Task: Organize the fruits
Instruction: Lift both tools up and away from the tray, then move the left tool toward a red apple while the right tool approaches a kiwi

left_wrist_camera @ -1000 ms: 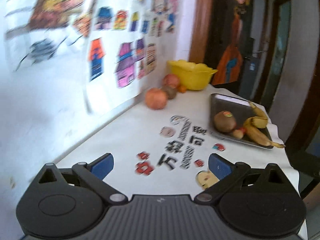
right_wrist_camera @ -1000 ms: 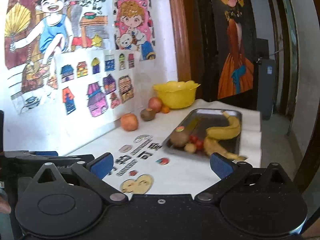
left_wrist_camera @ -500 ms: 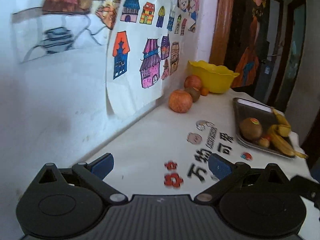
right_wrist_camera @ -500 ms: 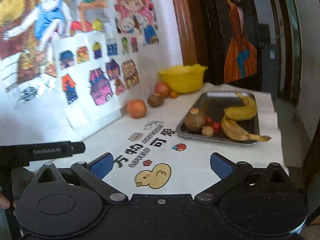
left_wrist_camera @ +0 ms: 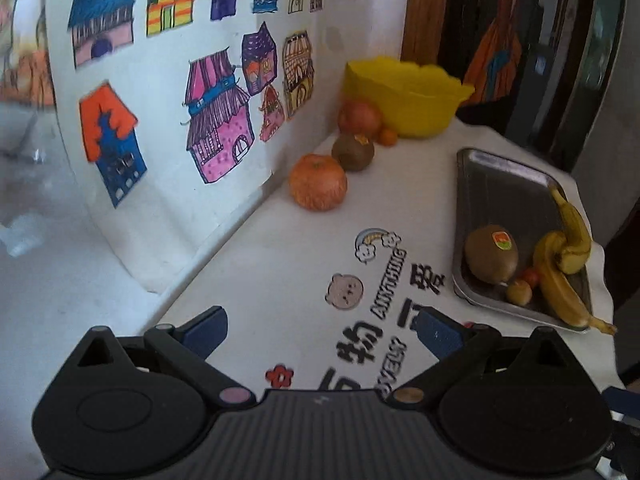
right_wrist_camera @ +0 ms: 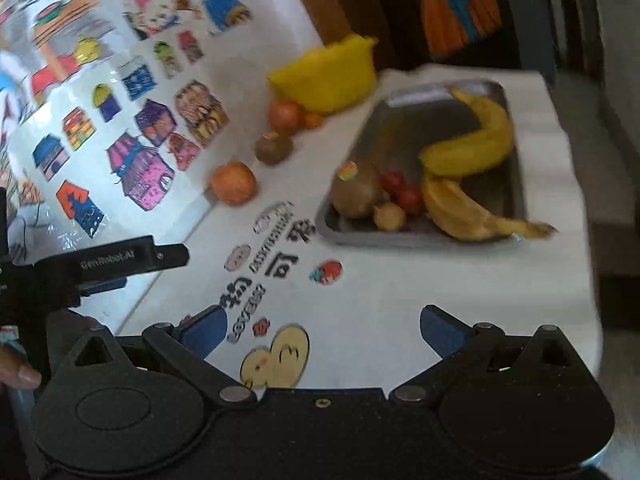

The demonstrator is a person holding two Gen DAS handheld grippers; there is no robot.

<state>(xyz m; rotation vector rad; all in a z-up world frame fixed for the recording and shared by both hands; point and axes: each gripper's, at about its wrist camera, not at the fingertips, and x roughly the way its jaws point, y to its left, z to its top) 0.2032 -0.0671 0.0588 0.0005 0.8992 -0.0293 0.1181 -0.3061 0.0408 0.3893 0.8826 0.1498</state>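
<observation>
Both grippers, left (left_wrist_camera: 320, 330) and right (right_wrist_camera: 320, 330), have closed in over the bench (left_wrist_camera: 280, 248), jaws open and empty; orange (left_wrist_camera: 318, 187) nearest, no fruit picked yet.

bare tabletop (left_wrist_camera: 280, 248) ahead, orange (left_wrist_camera: 318, 187) hugging wall (left_wrist_camera: 40, 300), tray (left_wrist_camera: 504, 184) seemingly half empty

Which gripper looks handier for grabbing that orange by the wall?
Probably the left gripper: its open jaws point toward the orange, while the right gripper faces the tray.
</observation>
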